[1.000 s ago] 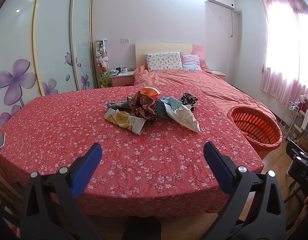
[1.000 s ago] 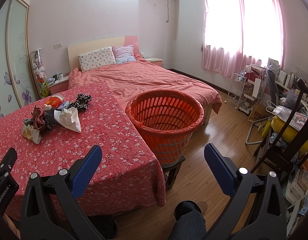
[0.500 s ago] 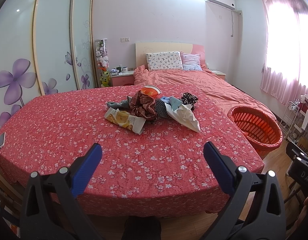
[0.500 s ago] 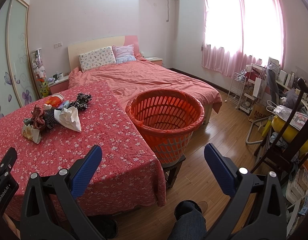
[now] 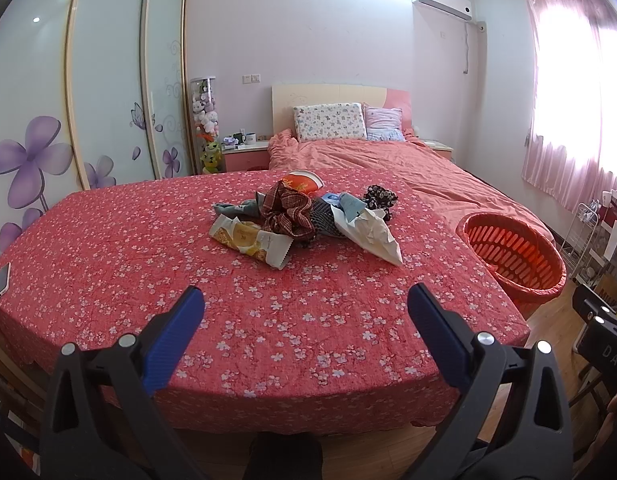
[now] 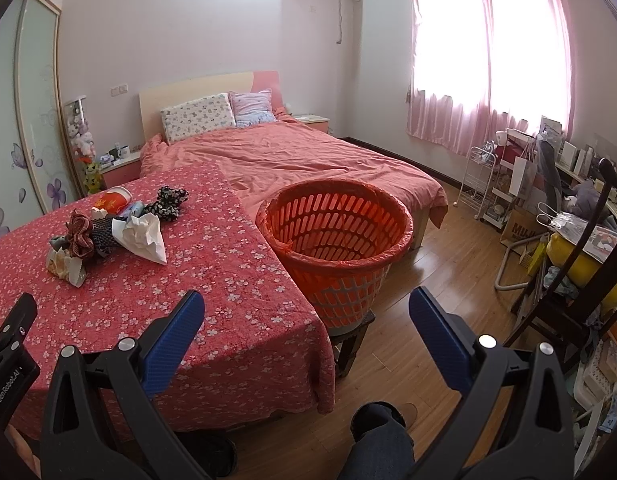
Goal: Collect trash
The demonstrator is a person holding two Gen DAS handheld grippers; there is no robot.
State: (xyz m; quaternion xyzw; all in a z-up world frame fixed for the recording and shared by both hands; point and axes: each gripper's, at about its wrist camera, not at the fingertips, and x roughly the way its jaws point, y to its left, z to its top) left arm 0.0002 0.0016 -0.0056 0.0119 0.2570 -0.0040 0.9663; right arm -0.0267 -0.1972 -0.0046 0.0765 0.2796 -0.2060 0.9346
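Observation:
A heap of trash and cloth lies mid-table on the red flowered tablecloth [image 5: 268, 312]: a yellow snack wrapper [image 5: 250, 242], a white crumpled bag [image 5: 372, 234], a plaid scrunchie [image 5: 288, 212], a dark floral scrunchie [image 5: 378, 198] and an orange cup [image 5: 302, 182]. The heap also shows in the right wrist view [image 6: 108, 236]. An orange slotted basket [image 6: 334, 240] with a liner stands on a low stool right of the table; it also shows in the left wrist view [image 5: 512, 256]. My left gripper [image 5: 304, 312] is open and empty over the table's near edge. My right gripper [image 6: 306, 316] is open and empty, near the table's right corner.
A phone [image 5: 0, 280] lies at the table's left edge. A bed [image 6: 292, 160] with pillows stands behind the table. A wire rack [image 6: 478, 184], a chair [image 6: 568, 280] and clutter fill the right side. The person's knee [image 6: 378, 436] shows below over the wood floor.

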